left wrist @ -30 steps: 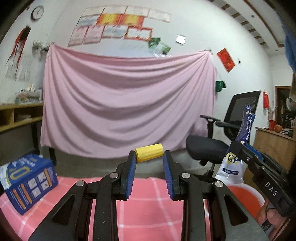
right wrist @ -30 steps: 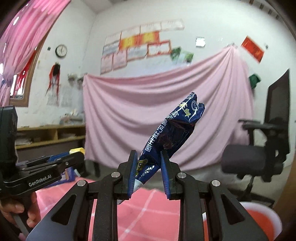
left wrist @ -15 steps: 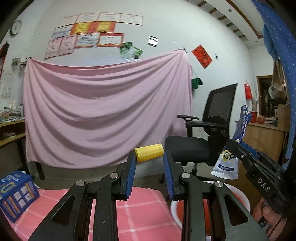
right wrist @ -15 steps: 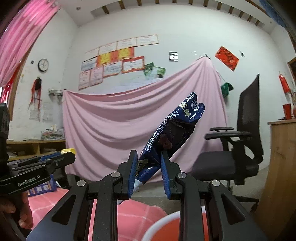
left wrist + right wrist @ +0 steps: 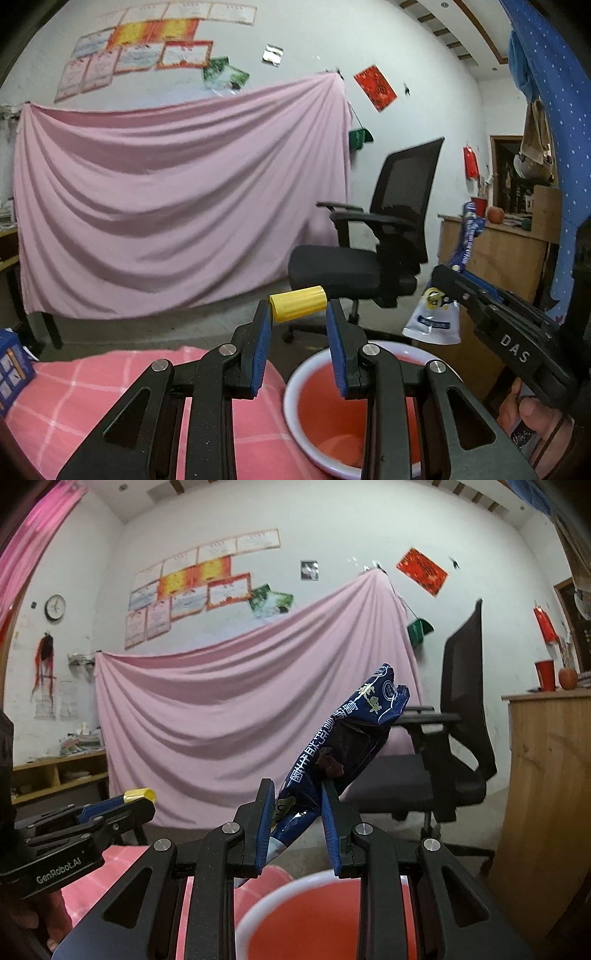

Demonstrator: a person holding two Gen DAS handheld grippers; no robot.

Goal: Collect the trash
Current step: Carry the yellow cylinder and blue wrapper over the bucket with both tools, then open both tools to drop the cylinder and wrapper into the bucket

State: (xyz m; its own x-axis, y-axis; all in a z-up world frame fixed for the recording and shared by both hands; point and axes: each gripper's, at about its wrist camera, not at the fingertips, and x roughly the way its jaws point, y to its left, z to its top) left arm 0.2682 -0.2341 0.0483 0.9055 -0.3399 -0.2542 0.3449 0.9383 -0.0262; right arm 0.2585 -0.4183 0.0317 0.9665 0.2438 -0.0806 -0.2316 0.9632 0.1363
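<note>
Left gripper [image 5: 298, 317] clamped on a yellow cap [image 5: 298, 308], above the pink counter [image 5: 110, 387] beside the red bin [image 5: 291, 387]. Right gripper [image 5: 297, 812] clamped on a blue wrapper [image 5: 343, 746], over the bin. Behind: chair [image 5: 369, 258], pink sheet [image 5: 166, 192].

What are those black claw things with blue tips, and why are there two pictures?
They are two grabbing tools, one in each of a person's hands. Each carries a camera looking out past its jaws, so you get one picture per tool. The left gripper pinches a small yellow cylinder. The right gripper pinches a crumpled blue snack wrapper. Each tool also shows at the edge of the other's picture. Below them sits a red bin with a white rim, next to a pink checked cloth. Both pieces look ready for dropping in.
</note>
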